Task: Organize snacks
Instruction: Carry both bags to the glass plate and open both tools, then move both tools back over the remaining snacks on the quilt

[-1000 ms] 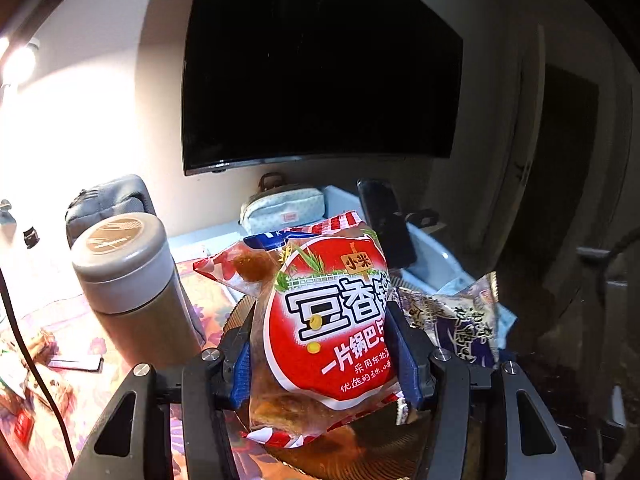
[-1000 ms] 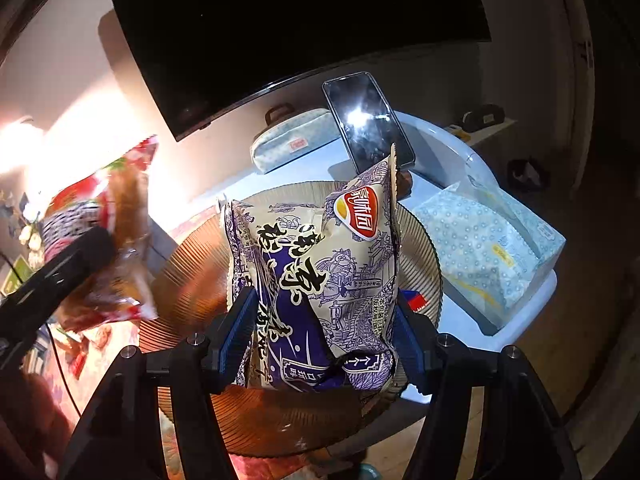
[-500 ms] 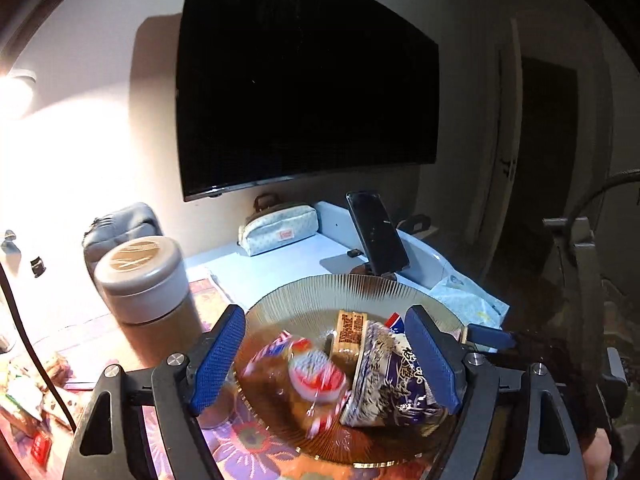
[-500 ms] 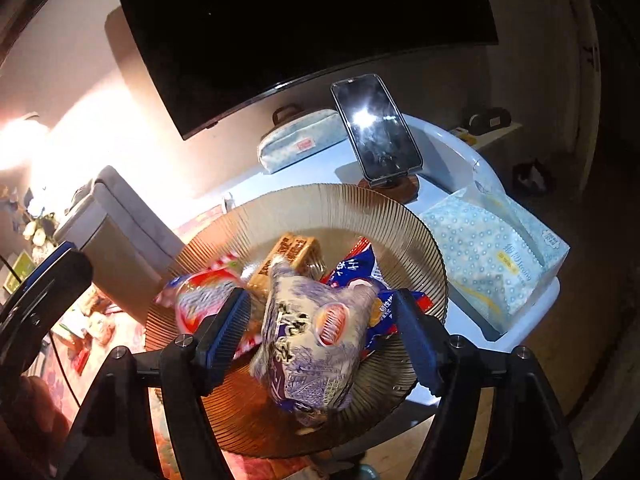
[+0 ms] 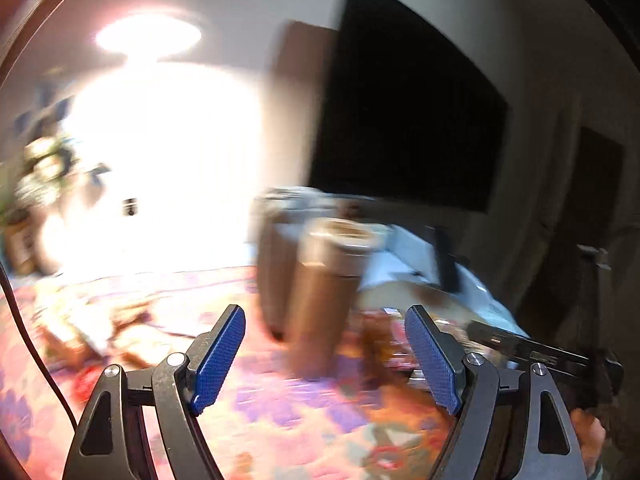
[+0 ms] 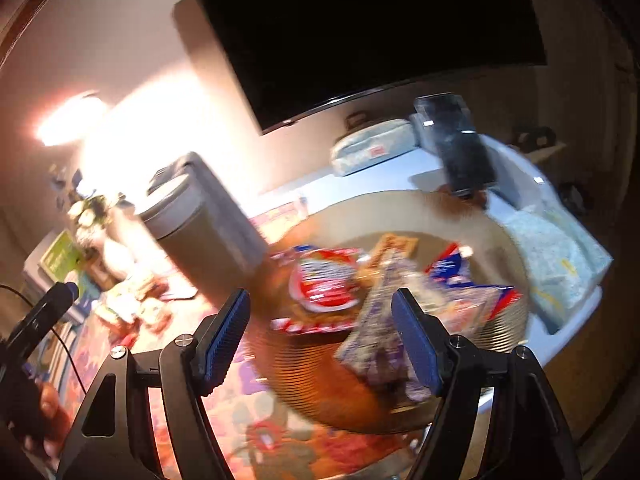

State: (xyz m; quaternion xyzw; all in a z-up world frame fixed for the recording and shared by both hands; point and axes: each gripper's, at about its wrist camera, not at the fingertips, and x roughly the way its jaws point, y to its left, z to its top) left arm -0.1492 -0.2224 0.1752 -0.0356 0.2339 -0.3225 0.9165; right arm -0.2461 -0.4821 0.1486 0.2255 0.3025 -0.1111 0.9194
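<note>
Snacks lie heaped in the ribbed amber glass plate: a red-and-white round-label crisp packet on its left side, a purple-and-white patterned chip bag at its near edge, a brown biscuit bar and a blue-and-red wrapper farther back. Your right gripper hovers near that plate with its jaws released, nothing between the blue pads. Your left gripper is likewise released and empty, over the pink and purple floral tablecloth. Beyond it stands a tall bronze metal flask with a grey lid, blurred. More small wrapped snacks lie scattered far left on the cloth. A dark phone on a stand rises behind the plate.
</note>
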